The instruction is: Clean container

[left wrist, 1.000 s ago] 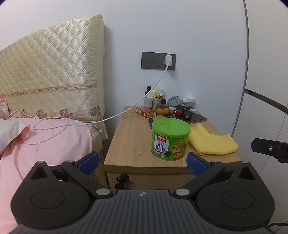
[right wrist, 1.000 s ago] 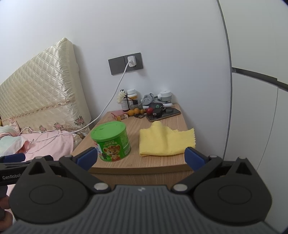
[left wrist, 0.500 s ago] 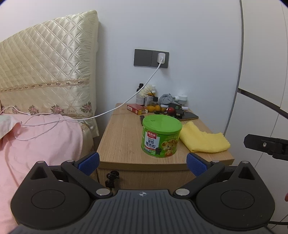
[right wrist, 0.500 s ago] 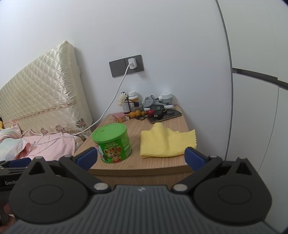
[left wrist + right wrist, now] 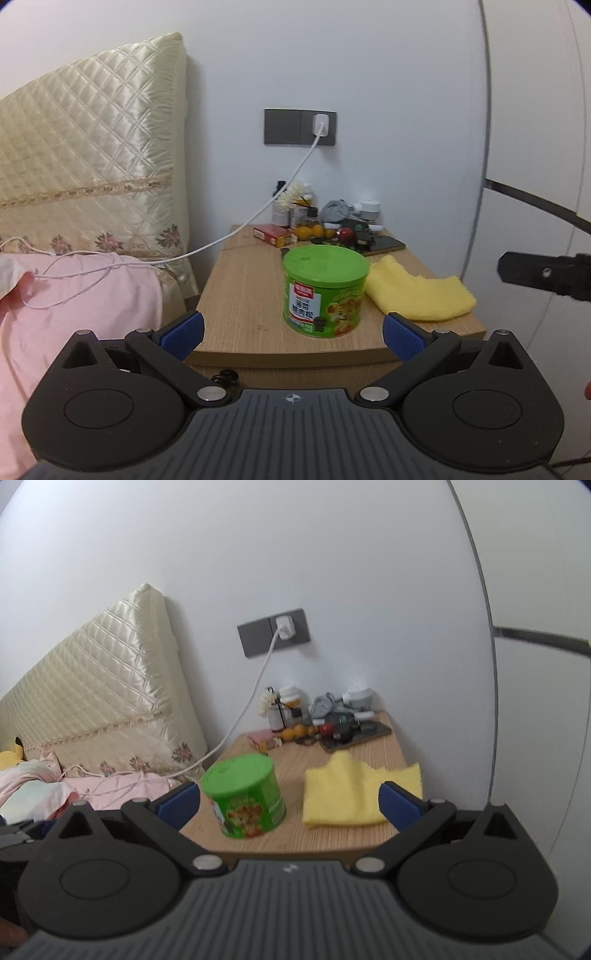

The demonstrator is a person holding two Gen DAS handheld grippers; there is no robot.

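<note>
Both grippers, left [image 5: 291, 334] and right [image 5: 289, 804], hover short of the worktop [image 5: 243, 295] with jaws spread and empty. Near its front edge stands the green can [image 5: 325, 291], the yellow cloth [image 5: 417, 295] beside it. A clumsy reach could knock the can off.

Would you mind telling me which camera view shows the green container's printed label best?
The left wrist view: the green container is sharp there, its red-and-white label panel facing the camera. The right wrist view shows it motion-blurred and tilted in frame, with only a cartoon patch discernible.
</note>
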